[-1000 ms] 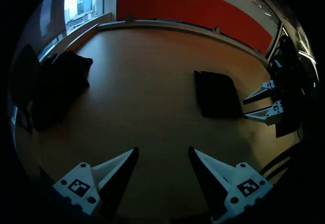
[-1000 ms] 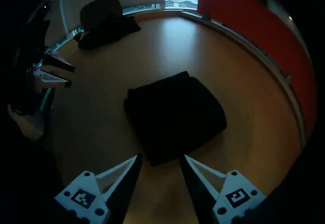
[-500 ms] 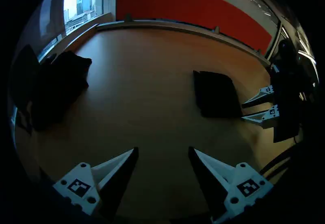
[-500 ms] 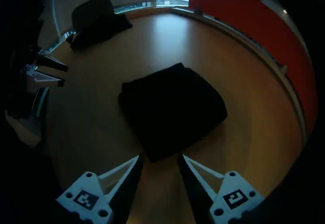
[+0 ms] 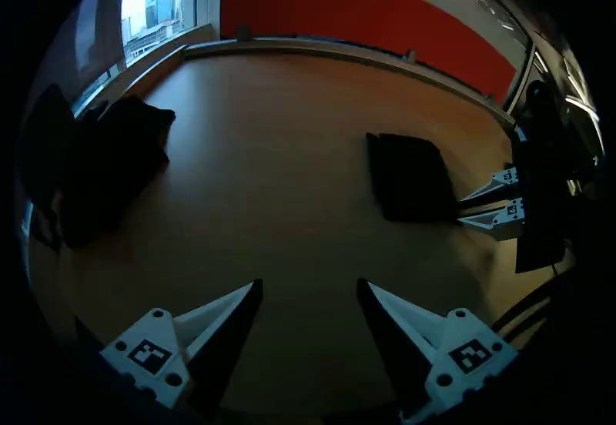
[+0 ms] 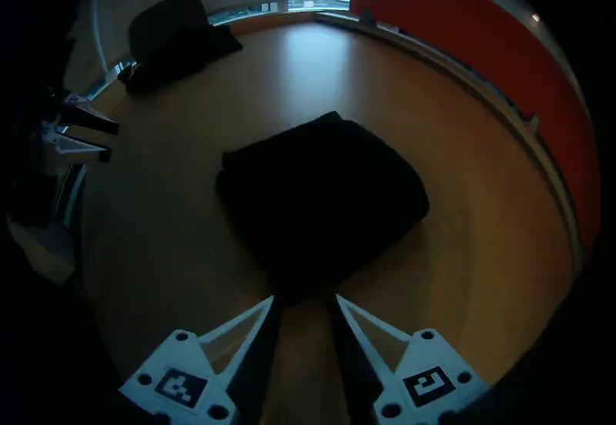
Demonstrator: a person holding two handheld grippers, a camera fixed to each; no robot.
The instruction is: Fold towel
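Note:
A dark towel (image 6: 323, 194), folded into a thick rectangle, lies on the wooden table (image 6: 462, 217). My right gripper (image 6: 304, 299) is at the towel's near corner, fingers narrowly apart with the corner just at their tips, not pressed. In the left gripper view the towel (image 5: 408, 175) is at mid right, with the right gripper (image 5: 462, 211) touching its right edge. My left gripper (image 5: 308, 282) hovers open over bare wood, well away from the towel. The right gripper view has it (image 6: 112, 142) at the far left.
A dark heap (image 5: 115, 155) sits at the table's far left side by the window, also in the right gripper view as a dark heap (image 6: 173, 40). A red wall panel (image 5: 346, 9) runs behind the table's raised back edge.
My right gripper has moved forward to the towel's near corner and its fingers have drawn closer together. The left gripper has stayed in place.

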